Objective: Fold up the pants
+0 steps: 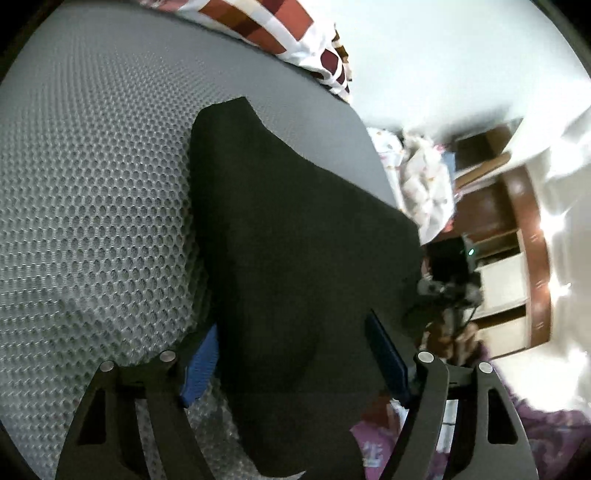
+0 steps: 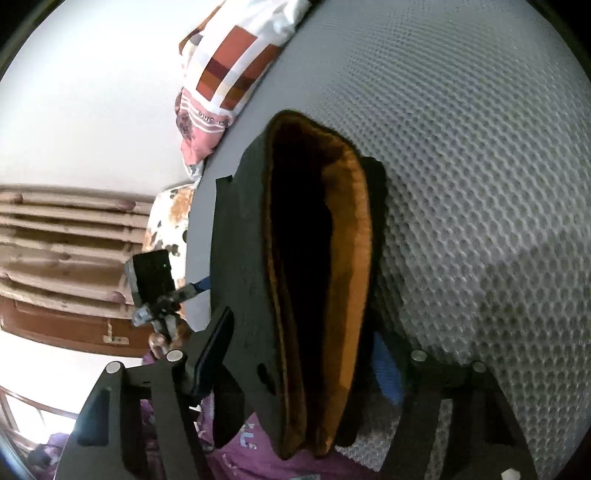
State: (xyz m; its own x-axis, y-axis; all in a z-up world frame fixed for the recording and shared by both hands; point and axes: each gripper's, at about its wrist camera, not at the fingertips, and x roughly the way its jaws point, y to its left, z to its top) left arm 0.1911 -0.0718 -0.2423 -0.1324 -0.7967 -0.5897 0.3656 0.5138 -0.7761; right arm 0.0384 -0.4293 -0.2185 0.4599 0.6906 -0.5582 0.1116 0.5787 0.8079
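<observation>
Left wrist view: your left gripper [image 1: 295, 354] has its 2 blue-padded fingers [image 1: 199, 363] spread wide, with the black pants [image 1: 288, 229] running between them. The pads stand apart from the cloth at either side as far as you can see, so the jaws are open, not pinching. The pants lie on the grey honeycomb mattress [image 1: 92, 203], their long axis running away from the gripper toward the patterned pillow [image 1: 280, 29] at the far end. That layout probably suits a fold along the length.

Right wrist view: your right gripper [image 2: 299, 369] also sits with its jaws open, 1 finger [image 2: 210, 350] left of the cloth and the other mostly hidden behind it. Here the pants [image 2: 240, 258] show an open end with a brown fleece lining [image 2: 351, 240] gaping toward the camera, the garment again stretching away toward the pillow [image 2: 229, 66]. Your other gripper [image 2: 159, 291] appears at the left, beside the pants' edge. With both tools at the near end, you look set to take it.
</observation>
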